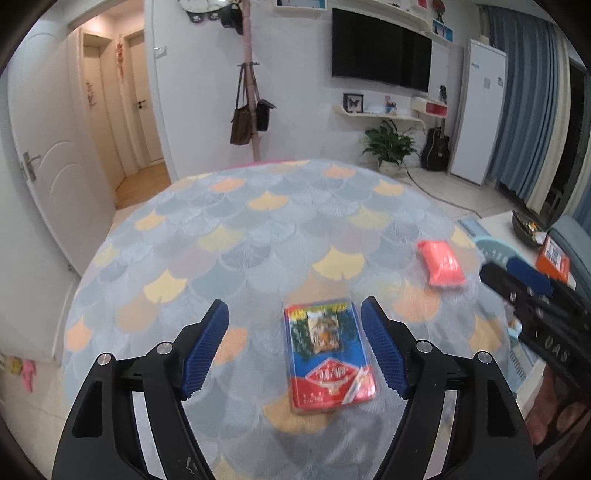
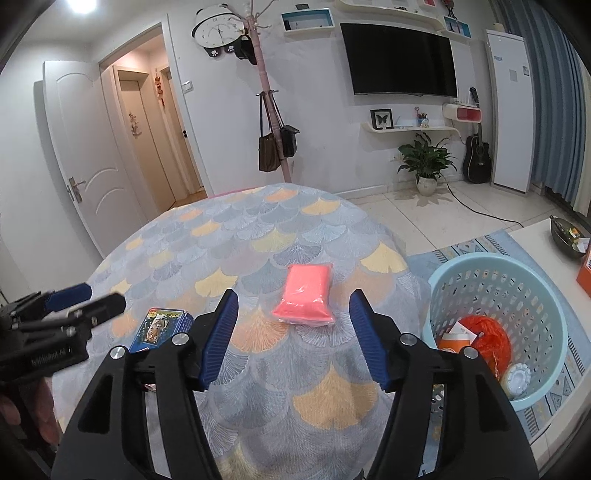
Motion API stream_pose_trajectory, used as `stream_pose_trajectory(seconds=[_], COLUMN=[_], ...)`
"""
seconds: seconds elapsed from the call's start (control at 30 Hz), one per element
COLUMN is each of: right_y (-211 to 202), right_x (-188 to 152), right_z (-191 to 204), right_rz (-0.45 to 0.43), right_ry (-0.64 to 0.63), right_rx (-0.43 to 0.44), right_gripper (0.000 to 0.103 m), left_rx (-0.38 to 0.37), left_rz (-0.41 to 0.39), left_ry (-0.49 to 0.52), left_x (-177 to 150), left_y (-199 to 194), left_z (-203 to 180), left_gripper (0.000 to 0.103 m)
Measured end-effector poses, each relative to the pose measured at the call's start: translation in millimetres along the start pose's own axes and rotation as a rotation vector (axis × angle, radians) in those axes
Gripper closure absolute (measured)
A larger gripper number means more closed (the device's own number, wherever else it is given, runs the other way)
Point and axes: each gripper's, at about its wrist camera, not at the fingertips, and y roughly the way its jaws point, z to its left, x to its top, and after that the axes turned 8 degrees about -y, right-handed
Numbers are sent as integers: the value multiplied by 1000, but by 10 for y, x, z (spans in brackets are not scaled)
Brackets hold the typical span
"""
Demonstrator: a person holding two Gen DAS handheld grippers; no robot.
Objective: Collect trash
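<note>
You're lining the spread-fingered left gripper [image 1: 293, 350] over the card pack [image 1: 328, 356], the equally splayed right gripper [image 2: 291, 336] over the pink pack [image 2: 304, 295], both bound for the basket [image 2: 554, 321]

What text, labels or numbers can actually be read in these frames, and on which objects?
Very little is legible.
"UAS": embossed on the right claw, seen sideways in the left wrist view; uncertain.
Red-and-blue packet: characters in a diamond label, too blurred to read.
Left claw: embossed lettering on its body, illegible.
White cabinet: blue logo, too small.
Wall clock: numerals too small.
Orange box: printed code, unreadable.
Pink packet: no print visible.
</note>
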Motion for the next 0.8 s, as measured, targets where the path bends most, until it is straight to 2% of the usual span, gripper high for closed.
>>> stream_pose_trajectory(seconds=[0.17, 0.3, 0.57, 0.8], right_y=[66, 132, 412, 681], right_x=[-3, 8, 58, 77], right_z=[34, 50, 53, 1], right_rz=[16, 29, 75, 130], right_ry=[-13, -28, -35, -23], right_rx=[-3, -2, -16, -46], right_gripper=[44, 44, 44, 44], left_rx=[24, 10, 39, 20], left_rz=[42, 55, 79, 86], left_ry=[27, 21, 24, 17], left_x=[-159, -177, -207, -201], left_y=[136, 196, 391, 473], left_z=[-79, -106, -151, -173], left_gripper=[30, 30, 30, 21])
